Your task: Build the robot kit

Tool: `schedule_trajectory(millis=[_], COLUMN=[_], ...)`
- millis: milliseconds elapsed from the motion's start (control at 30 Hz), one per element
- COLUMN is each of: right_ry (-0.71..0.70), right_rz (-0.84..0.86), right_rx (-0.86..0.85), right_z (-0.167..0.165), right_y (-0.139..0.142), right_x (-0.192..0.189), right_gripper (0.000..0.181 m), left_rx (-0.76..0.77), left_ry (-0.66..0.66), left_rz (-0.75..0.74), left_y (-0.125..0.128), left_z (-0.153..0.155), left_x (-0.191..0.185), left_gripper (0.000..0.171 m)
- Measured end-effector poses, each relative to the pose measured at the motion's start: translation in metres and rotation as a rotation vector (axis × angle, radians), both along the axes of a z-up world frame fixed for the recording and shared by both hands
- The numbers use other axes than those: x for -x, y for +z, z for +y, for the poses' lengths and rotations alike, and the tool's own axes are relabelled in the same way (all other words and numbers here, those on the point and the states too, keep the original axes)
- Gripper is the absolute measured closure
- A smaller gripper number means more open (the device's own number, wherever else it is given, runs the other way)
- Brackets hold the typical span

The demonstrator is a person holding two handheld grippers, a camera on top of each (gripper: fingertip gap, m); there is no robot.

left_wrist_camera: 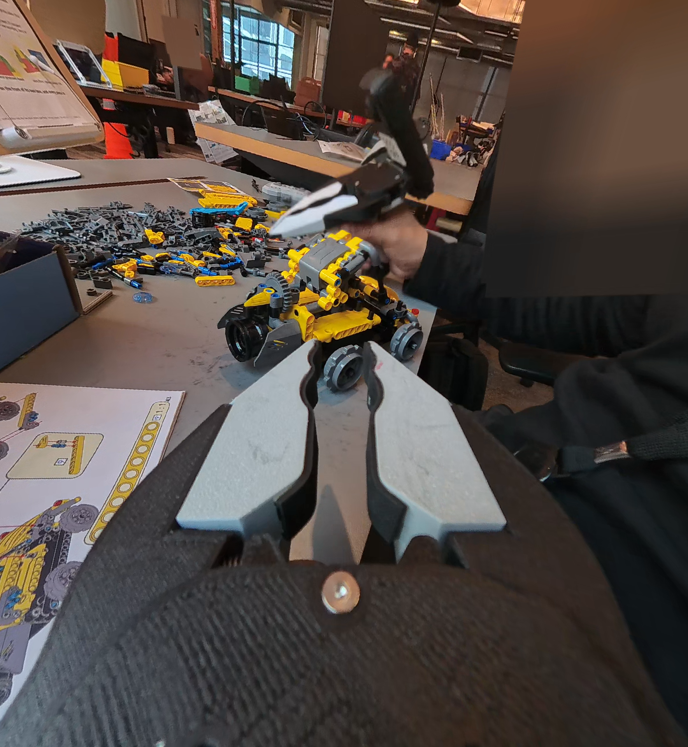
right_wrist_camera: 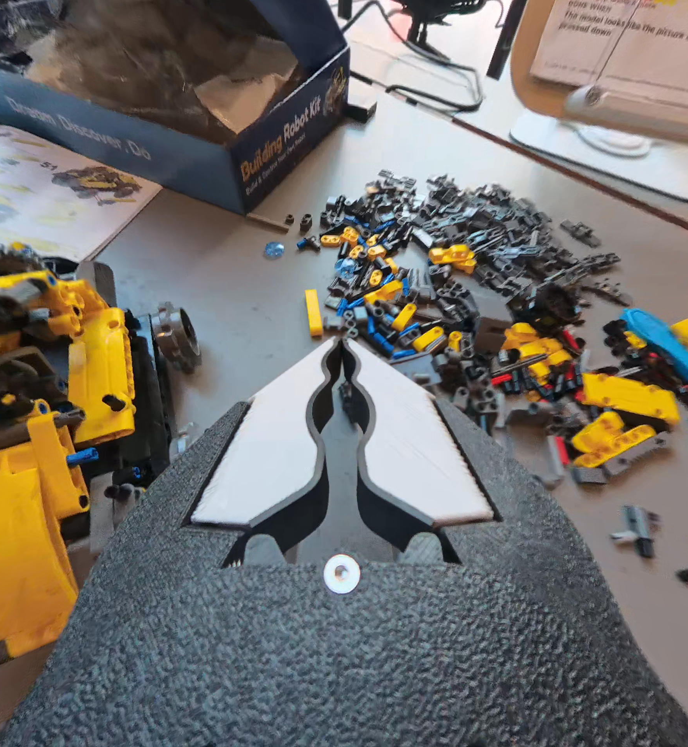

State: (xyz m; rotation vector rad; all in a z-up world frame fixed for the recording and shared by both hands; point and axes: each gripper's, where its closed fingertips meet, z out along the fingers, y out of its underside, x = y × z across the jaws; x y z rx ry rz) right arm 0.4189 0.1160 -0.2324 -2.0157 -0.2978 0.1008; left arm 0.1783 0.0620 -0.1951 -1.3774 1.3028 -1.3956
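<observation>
My left gripper (left_wrist_camera: 341,351) is open and empty, low over the grey table (left_wrist_camera: 152,343). Its tips flank a grey wheel (left_wrist_camera: 343,368) of a yellow, black and grey brick vehicle (left_wrist_camera: 326,319). My right gripper (right_wrist_camera: 340,343) has its tips together, with a small black piece (right_wrist_camera: 346,394) between the fingers. It hovers at the near edge of a pile of loose grey, black, yellow and blue parts (right_wrist_camera: 476,303). The vehicle lies at its left (right_wrist_camera: 51,364). In the left wrist view the right gripper (left_wrist_camera: 279,230) shows blurred above the vehicle, held by a hand (left_wrist_camera: 395,250).
A dark blue cardboard box (right_wrist_camera: 172,153) stands at the far left, also in the left wrist view (left_wrist_camera: 19,299). An open instruction booklet (left_wrist_camera: 51,465) lies near me. A page stand on a white base (right_wrist_camera: 637,60) stands behind the pile (left_wrist_camera: 152,238). A person's dark clothing (left_wrist_camera: 637,525) is at right.
</observation>
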Motion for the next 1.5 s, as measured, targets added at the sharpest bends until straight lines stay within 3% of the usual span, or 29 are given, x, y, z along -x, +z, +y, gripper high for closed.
schedule_trajectory(millis=[67, 167, 333, 500, 600, 667, 733, 800, 867, 933, 1067, 1100, 1167, 1267, 1300, 1400, 1467, 1500], right_ry=[-0.021, -0.1, -0.185, -0.257, -0.473, -0.594, -0.623, -0.62, -0.577, -0.579, -0.592, -0.568, -0.512, -0.481, -0.477, -0.474, -0.422, -0.391], right_rz=[-0.008, -0.003, 0.044, -0.074, -0.237, -0.224, -0.157, -0.127, -0.095, -0.11, -0.111, -0.102, -0.094, -0.089, -0.087, -0.115, -0.111, -0.115], right_rx=[-0.007, -0.165, -0.154, -0.197, -0.334, -0.398, -0.426, -0.41, -0.385, -0.392, -0.394, -0.378, -0.33, -0.326, -0.304, -0.228, -0.153, -0.077], right_z=[-0.001, -0.004, -0.002, -0.002, -0.015, -0.027, -0.033, -0.034, -0.031, -0.032, -0.029, -0.026, -0.021, -0.017, -0.016, -0.01, -0.004, -0.001], right_y=[-0.004, 0.02, 0.02, 0.024, 0.047, 0.062, 0.067, 0.063, 0.058, 0.059, 0.06, 0.056, 0.047, 0.045, 0.042, 0.03, 0.019, 0.009], right_x=[-0.002, -0.019, -0.036, -0.045, -0.079, -0.097, -0.104, -0.107, -0.102, -0.102, -0.102, -0.099, -0.091, -0.084, -0.084, -0.084, -0.079, -0.078], right_gripper=[0.181, 0.181, 0.181, 0.173, 0.18, 0.18, 0.176, 0.167, 0.168, 0.181, 0.181, 0.164, 0.181, 0.174, 0.181, 0.181, 0.16, 0.163], left_rx=[0.001, -0.002, 0.009, 0.003, 0.003, 0.003, 0.003, 0.002, 0.002, 0.003, 0.006, 0.005, 0.005, 0.005, 0.005, 0.006, 0.009, 0.011], left_ry=[-0.001, -0.004, 0.004, 0.012, 0.014, 0.014, 0.014, 0.015, 0.014, 0.014, 0.013, 0.013, 0.012, 0.012, 0.011, 0.011, 0.01, 0.01], left_rz=[-0.003, 0.003, 0.015, 0.026, 0.026, 0.027, 0.028, 0.028, 0.027, 0.025, 0.026, 0.026, 0.025, 0.024, 0.024, 0.025, 0.026, 0.027], left_y=[0.0, 0.0, -0.002, -0.003, -0.003, -0.003, -0.004, -0.004, -0.003, -0.003, -0.003, -0.003, -0.003, -0.003, -0.003, -0.003, -0.003, -0.003], left_z=[0.0, -0.001, 0.001, 0.002, 0.002, 0.002, 0.002, 0.002, 0.002, 0.002, 0.002, 0.002, 0.002, 0.002, 0.002, 0.002, 0.002, 0.002], left_x=[0.0, 0.0, -0.002, -0.003, -0.003, -0.003, -0.003, -0.003, -0.003, -0.003, -0.003, -0.003, -0.002, -0.002, -0.002, -0.003, -0.003, -0.003], left_gripper=[0.154, 0.154, 0.153, 0.153, 0.153, 0.153, 0.153, 0.153, 0.153, 0.153, 0.153, 0.153, 0.153, 0.153, 0.153, 0.153, 0.153, 0.153])
